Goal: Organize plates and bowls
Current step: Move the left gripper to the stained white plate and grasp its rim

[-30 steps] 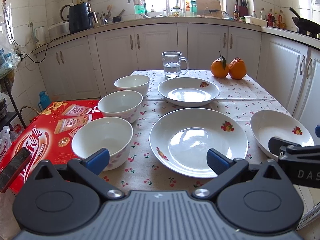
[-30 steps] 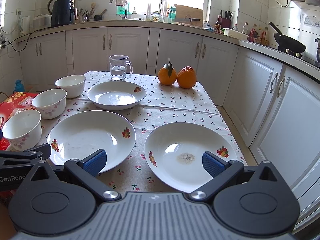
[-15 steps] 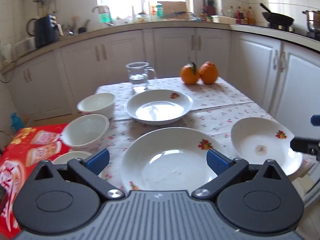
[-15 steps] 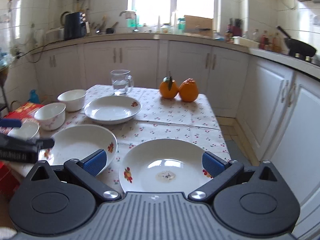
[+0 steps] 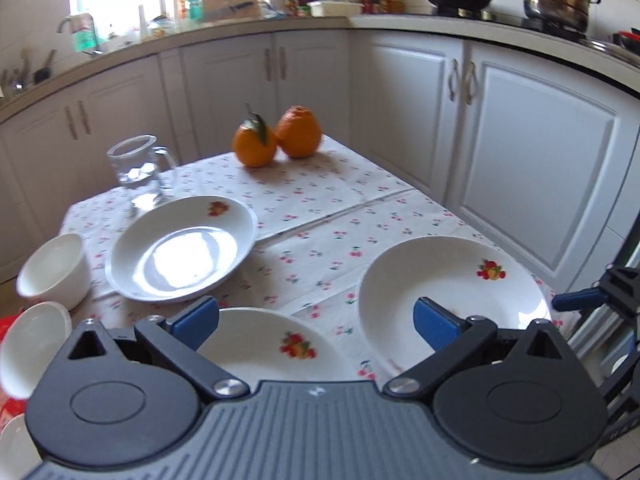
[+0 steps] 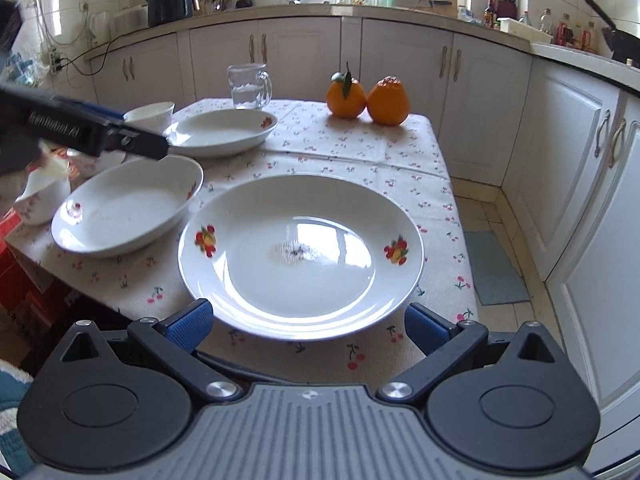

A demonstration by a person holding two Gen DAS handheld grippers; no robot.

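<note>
The right gripper [image 6: 306,322] is hovering, jaws spread wide, before a white deep ceramic plate with fruit motifs [image 6: 300,256] sitting on the cherry-print cloth-covered worktop [image 6: 360,152], a second white plate [image 6: 128,208] lying beside.

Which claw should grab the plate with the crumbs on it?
The right claw, probably. It is open and faces the crumb plate, whose near rim lies between its fingers. The left claw, also open, sits over the middle plate.
</note>
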